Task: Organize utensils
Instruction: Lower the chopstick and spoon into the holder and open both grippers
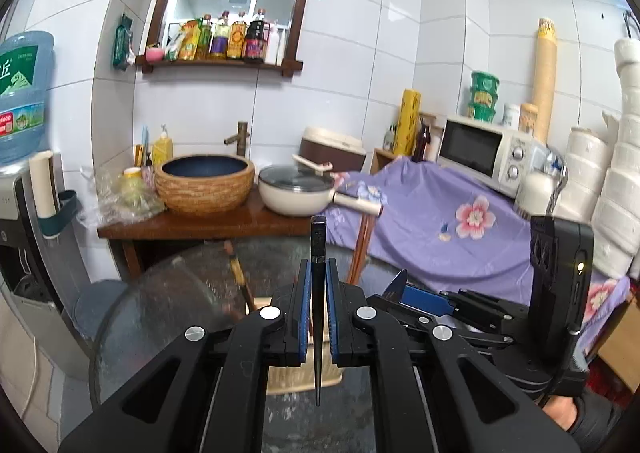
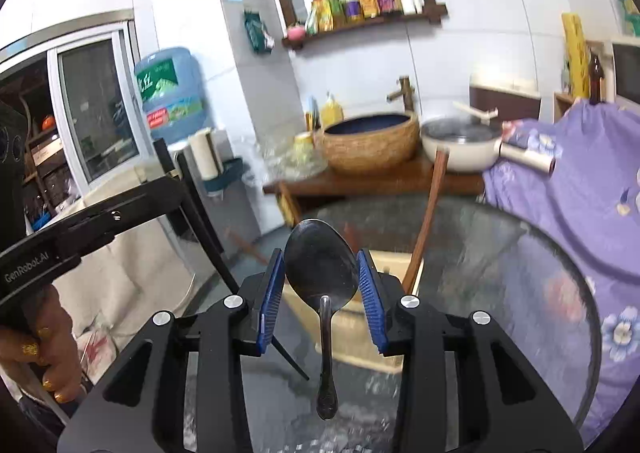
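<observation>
My left claw [image 1: 318, 277] clamps a black chopstick [image 1: 319, 253] upright above the glass table [image 1: 180, 293], my right claw [image 2: 320, 277] grips a metal spoon [image 2: 320, 273] by its bowl, and the blurred wooden box [image 2: 352, 329] below stays partly hidden.

Black chopstick [image 1: 319, 293] held upright; steel spoon [image 2: 322, 277] held bowl-up above the glass table

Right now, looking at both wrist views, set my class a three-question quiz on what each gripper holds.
1. True or false: the left gripper is clamped on a thin black chopstick.
2. What does the right gripper grip? A) wooden ladle B) dark metal spoon C) fork
3. Fill in: the spoon's bowl points ____, its handle hanging down.

Key: 1 true; 2 B; 3 up.
</observation>
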Available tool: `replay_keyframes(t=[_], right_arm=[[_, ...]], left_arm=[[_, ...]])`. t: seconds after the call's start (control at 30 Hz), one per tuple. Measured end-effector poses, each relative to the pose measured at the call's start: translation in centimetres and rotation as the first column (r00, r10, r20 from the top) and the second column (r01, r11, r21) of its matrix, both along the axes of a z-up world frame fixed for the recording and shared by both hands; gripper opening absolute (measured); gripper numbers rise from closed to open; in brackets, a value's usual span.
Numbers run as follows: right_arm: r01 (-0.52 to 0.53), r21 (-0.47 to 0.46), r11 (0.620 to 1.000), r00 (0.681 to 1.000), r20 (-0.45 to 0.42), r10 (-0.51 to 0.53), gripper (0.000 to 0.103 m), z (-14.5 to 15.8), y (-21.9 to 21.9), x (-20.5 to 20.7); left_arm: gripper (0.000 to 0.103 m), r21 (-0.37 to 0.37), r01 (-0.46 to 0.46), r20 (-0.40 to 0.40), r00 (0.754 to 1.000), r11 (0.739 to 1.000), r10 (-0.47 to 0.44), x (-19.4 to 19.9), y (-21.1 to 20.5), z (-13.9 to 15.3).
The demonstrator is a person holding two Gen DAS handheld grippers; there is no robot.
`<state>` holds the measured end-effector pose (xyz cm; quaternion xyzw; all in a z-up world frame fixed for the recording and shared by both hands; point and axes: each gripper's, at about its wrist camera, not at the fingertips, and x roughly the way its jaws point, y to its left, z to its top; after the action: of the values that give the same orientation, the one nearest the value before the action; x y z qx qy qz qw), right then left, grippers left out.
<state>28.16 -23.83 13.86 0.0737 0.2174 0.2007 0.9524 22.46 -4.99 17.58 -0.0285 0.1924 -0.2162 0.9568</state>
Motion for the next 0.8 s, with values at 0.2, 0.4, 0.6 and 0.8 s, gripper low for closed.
replay_keyframes(t=[0.2, 0.4, 0.6, 0.8], right_arm=[[0.049, 0.018, 0.999, 0.996, 0.075, -0.050, 0.038, 3.2, 0.1, 2.2], [0.097, 0.027, 0.995, 0.990, 0.100, -0.099, 0.038, 4.0, 0.1, 4.8], [0.139, 0.022, 0.990, 0.985, 0.100, -0.140, 0.038, 1.5, 0.3, 7.1], [0.175, -0.017, 0.984, 0.979, 0.112, -0.172, 0.038, -2.4, 0.7, 7.6]], left_arm=[[0.007, -0.037, -0.026, 0.041, 0.999, 0.999, 0.027, 1.8, 0.2, 4.1], [0.007, -0.063, -0.088, 0.085, 0.992, 0.994, 0.093, 4.2, 0.5, 6.2], [0.007, -0.054, -0.163, 0.099, 0.981, 0.985, 0.168, 6.7, -0.3, 4.0], [0.007, -0.047, -0.192, 0.058, 0.979, 0.980, 0.195, 8.5, -1.0, -0.3]])
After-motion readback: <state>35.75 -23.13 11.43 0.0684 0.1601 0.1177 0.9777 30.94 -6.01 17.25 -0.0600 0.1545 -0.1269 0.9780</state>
